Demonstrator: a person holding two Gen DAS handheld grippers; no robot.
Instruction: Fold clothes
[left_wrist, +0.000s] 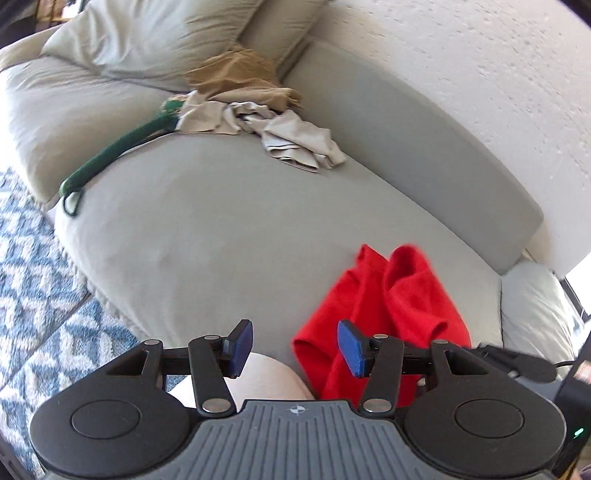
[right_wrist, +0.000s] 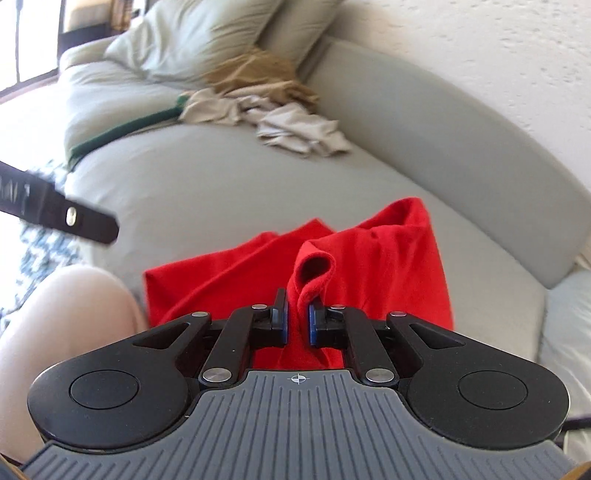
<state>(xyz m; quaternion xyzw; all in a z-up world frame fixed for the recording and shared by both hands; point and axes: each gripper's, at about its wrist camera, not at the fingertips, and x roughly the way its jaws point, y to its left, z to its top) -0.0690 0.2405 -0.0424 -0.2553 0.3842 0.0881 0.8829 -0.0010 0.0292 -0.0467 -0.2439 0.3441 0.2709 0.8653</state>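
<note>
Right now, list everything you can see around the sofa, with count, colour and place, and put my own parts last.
red garment: one, red, crumpled on the near seat cushion, a fold pinched in the right tongs
beige clothes pile: several pieces, count unclear, pale beige, far end of the seat
tan garment: one, tan-brown, behind the beige pile against the pillows
green item: one, dark green, in the gap between seat cushions, kind unclear
pillows: at least two, pale grey-green, far corner
sofa: one, grey
rug: one, blue and white pattern, floor on the left
knee: one, bare, near the sofa's front edge
left tongs: open, empty
right tongs: shut on the red garment
</note>
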